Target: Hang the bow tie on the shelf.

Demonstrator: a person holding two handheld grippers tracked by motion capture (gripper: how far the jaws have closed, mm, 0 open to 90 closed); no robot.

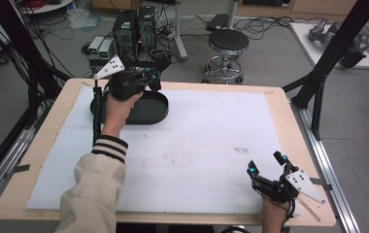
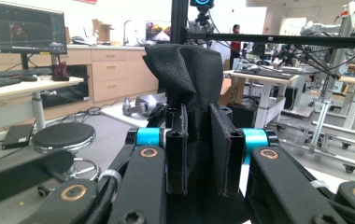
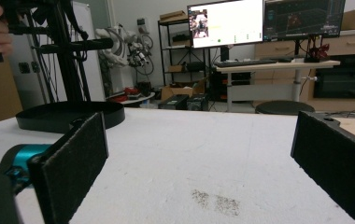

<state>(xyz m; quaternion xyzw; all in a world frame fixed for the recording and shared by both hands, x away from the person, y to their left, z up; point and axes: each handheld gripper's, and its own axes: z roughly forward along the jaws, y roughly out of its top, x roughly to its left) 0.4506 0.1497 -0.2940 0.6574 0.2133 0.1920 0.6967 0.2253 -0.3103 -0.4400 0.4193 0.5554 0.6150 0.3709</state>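
Your left tongs (image 2: 198,149) are clamped on a black cloth (image 2: 187,70) — it sticks up between the jaws, held above the black tray (image 1: 156,114) at the counter's far-left. Your right tongs (image 1: 266,164) sit wide open and empty near the front-right corner — well apart from the cloth.

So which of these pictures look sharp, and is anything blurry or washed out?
High view: evenly lit, soft shadows, the white mat slightly grainy. Left gripper view: the black cloth pinched in the left gripper is fairly sharp, the room behind hazy and bright. Right gripper view: the right gripper pads close up are soft, and the monitor glares.
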